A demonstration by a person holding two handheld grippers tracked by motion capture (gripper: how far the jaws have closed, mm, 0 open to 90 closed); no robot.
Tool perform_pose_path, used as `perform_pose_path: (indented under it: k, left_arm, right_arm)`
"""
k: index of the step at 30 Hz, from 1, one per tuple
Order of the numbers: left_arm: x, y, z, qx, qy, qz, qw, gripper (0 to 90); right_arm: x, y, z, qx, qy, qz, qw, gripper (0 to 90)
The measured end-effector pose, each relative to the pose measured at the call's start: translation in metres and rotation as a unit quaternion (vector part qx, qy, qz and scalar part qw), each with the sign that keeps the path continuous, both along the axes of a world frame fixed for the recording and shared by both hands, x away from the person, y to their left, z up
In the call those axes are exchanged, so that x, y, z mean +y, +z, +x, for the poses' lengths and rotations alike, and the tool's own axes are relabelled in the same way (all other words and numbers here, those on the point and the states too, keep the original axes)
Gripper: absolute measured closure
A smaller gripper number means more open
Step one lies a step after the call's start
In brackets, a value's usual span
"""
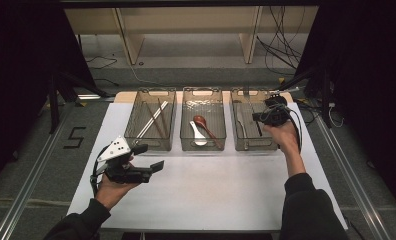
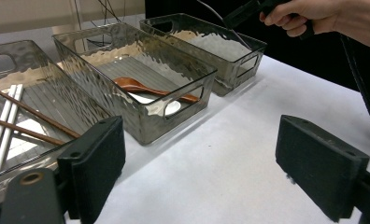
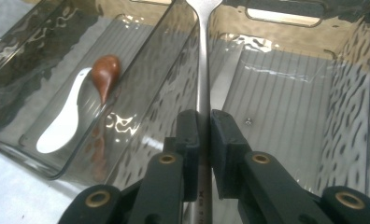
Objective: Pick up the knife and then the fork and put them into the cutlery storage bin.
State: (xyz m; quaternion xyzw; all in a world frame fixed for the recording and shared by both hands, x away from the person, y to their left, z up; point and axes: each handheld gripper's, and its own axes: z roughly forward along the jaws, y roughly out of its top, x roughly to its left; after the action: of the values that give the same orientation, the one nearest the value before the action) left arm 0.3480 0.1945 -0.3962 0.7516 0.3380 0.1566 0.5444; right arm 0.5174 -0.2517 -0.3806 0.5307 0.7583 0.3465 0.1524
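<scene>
My right gripper [image 3: 202, 116] is shut on the slim handle of a silver metal utensil [image 3: 202, 56], which runs straight ahead and flares at its far end. It hovers at the right clear bin [image 1: 256, 146], along the wall it shares with the middle bin [image 3: 174, 74]. In the high view that gripper [image 1: 260, 118] points left over the right bin. My left gripper [image 1: 150, 156] stands open above the white table's front left, with nothing between its jaws [image 2: 206, 154].
Three clear bins stand in a row at the back of the white sheet [image 1: 211, 190]. The left bin [image 1: 158, 90] holds chopsticks [image 1: 153, 120]. A brown spoon [image 3: 106, 70] and a white spoon [image 3: 61, 123] lie in the middle bin. A flat silver piece [image 3: 225, 74] lies in the right bin.
</scene>
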Motion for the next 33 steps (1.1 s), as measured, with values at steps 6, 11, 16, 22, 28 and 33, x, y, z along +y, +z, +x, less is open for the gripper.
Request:
perform_pose_path:
  k: [6,11,16,22,28,33]
  left_arm:
    - [-0.001,0.000,0.000,-0.001,-0.001,-0.001,1.0000,15.6]
    - [-0.001,0.001,0.000,-0.002,-0.001,0.001,1.0000,15.6]
    - [0.000,0.001,0.000,-0.002,0.000,-0.001,1.0000,15.6]
    - [0.000,0.001,-0.001,-0.002,0.000,-0.001,1.0000,15.6]
    - [-0.001,0.001,-0.001,-0.002,0.000,-0.001,1.0000,15.6]
    - [-0.001,0.001,-0.001,-0.002,0.000,-0.001,1.0000,15.6]
  right_arm:
    - [0.000,-0.002,0.005,0.012,-0.010,-0.008,0.9998,82.9]
    - [-0.001,-0.006,0.010,0.021,-0.018,-0.015,0.9995,82.8]
    - [-0.002,-0.009,0.013,0.025,-0.030,-0.024,0.9990,82.8]
    - [-0.003,-0.014,0.015,0.036,-0.034,-0.030,0.9983,82.6]
    - [-0.003,-0.021,0.019,0.060,-0.042,-0.046,0.9962,76.6]
    - [-0.002,-0.021,0.018,0.065,-0.031,-0.043,0.9964,63.8]
